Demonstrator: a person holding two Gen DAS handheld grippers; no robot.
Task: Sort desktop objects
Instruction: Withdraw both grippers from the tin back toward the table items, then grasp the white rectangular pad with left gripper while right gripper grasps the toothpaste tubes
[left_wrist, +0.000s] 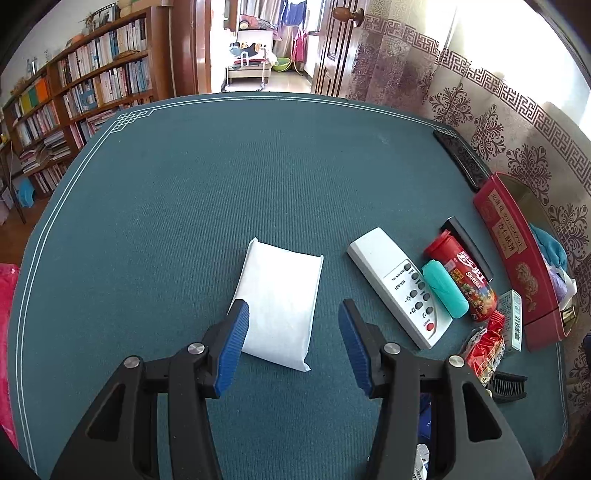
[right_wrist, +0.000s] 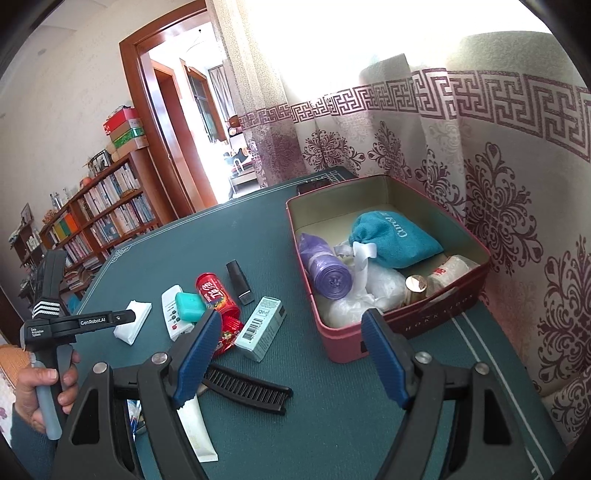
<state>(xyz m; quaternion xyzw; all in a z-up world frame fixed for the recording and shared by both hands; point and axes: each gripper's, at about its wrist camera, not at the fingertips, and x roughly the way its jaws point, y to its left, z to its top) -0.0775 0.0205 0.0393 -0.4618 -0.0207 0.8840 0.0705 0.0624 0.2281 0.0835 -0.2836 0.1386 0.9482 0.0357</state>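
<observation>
- Teal ribbed cloth covers the table (left_wrist: 184, 192), and the loose things left to sort lie in a cluster near its curtain side, within easy reach of the red tin (right_wrist: 476, 273) that serves as the collecting box.
- The tin stands open beside the curtain and is already part filled: a purple bag roll (right_wrist: 327, 267), a teal pouch (right_wrist: 391, 238), clear wrapping and a gold-capped jar sit inside. From that, the sorting looks well under way.
- The left gripper (left_wrist: 291, 332) hangs above the white tissue pack (left_wrist: 280, 295) with its jaws standing moderately wide and nothing between the pads. Its left fingertip overlaps the pack's near corner in the left wrist view; whether it touches cannot be told. The line-up suggests that the pack is the next pick.
- The right gripper (right_wrist: 291, 339) is spread wide and empty, pointing across the gap between the clutter and the tin, probably free to take another item.
- Still outside the tin: a white remote (left_wrist: 400, 286), a mint green case (left_wrist: 445, 288) resting against it, a red Skittles bottle (left_wrist: 461, 277), a black lipstick (right_wrist: 240, 282), a pale carton with a barcode (right_wrist: 260, 323), a red crinkly packet (left_wrist: 485, 347), a black comb (right_wrist: 251, 391) and a white tube (right_wrist: 195, 432) under the right gripper's left finger.
- The pack lies apart from the rest, so closing on it should disturb nothing; being soft, it will likely squash a little in the grip.
</observation>
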